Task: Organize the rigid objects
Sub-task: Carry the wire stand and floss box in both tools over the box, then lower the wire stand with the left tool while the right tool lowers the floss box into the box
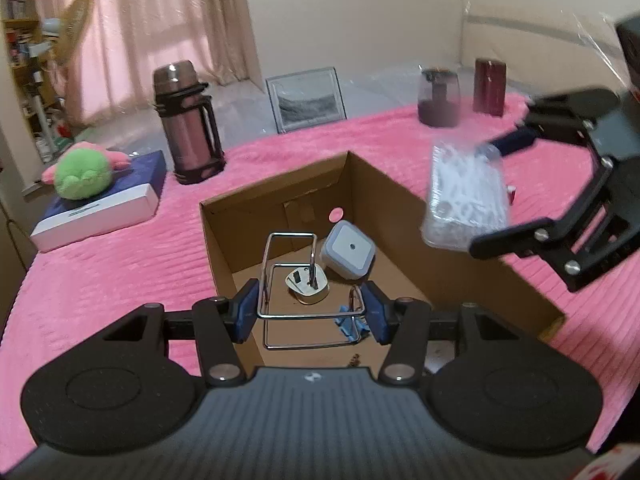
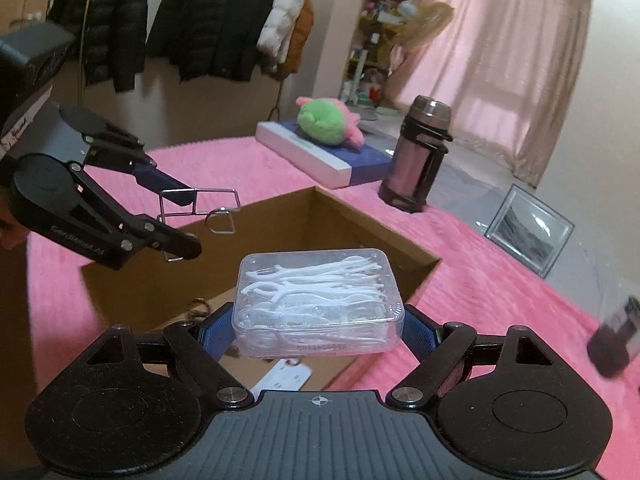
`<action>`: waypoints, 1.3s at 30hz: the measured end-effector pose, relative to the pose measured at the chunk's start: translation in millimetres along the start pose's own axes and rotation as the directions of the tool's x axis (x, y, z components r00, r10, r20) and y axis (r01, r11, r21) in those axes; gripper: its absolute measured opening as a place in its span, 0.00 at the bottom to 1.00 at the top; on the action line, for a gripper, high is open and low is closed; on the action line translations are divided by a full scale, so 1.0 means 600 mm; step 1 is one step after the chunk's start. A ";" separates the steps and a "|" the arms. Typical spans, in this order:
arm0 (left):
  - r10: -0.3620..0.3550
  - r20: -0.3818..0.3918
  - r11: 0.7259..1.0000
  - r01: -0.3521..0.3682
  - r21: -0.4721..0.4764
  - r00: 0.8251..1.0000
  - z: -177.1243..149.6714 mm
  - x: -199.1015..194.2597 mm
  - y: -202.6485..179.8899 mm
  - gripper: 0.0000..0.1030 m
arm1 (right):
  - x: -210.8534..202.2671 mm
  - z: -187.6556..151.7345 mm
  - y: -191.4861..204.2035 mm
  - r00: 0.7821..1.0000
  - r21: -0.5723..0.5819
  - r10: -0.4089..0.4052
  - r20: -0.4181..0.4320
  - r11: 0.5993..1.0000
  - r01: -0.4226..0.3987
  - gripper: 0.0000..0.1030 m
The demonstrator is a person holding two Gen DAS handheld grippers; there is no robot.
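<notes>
Floss box [image 2: 318,300] clamped between right fingers [image 2: 420,330]

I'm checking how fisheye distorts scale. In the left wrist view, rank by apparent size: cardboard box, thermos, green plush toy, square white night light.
1. cardboard box
2. thermos
3. green plush toy
4. night light

The last two look close, and the night light sits nearer the camera.

Soft pink daylight through curtains [image 1: 132,28]; dim interior. Fisheye bending at edges, dark corners. Motion blur on floss box [image 1: 466,200].
</notes>
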State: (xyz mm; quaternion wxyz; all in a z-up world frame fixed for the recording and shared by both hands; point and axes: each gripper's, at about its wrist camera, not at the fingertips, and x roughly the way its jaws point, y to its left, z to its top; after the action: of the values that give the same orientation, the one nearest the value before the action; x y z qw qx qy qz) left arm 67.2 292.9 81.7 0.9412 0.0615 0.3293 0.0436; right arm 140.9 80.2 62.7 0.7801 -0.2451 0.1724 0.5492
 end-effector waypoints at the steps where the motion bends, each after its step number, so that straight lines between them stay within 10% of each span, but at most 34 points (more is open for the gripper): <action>1: -0.002 -0.011 1.000 0.002 0.014 1.000 0.003 0.012 0.005 0.48 | 0.014 0.004 -0.003 1.000 -0.022 -0.002 -0.012 1.000 0.001 0.80; 19: -0.038 -0.126 0.977 0.064 0.202 0.991 0.014 0.154 0.026 0.48 | 0.228 0.006 -0.014 0.960 -0.411 -0.044 -0.276 0.908 -0.076 0.80; 39: -0.059 -0.216 0.968 0.109 0.226 0.975 0.010 0.216 0.024 0.48 | 0.297 -0.024 -0.005 0.915 -0.457 -0.047 -0.401 0.876 -0.155 0.80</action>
State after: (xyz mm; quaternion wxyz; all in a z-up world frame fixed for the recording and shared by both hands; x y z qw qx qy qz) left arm 171.4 322.4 9.0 0.8887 0.1543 0.4307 -0.0300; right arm 203.9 208.8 -44.2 0.6269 -0.5324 0.1936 0.5348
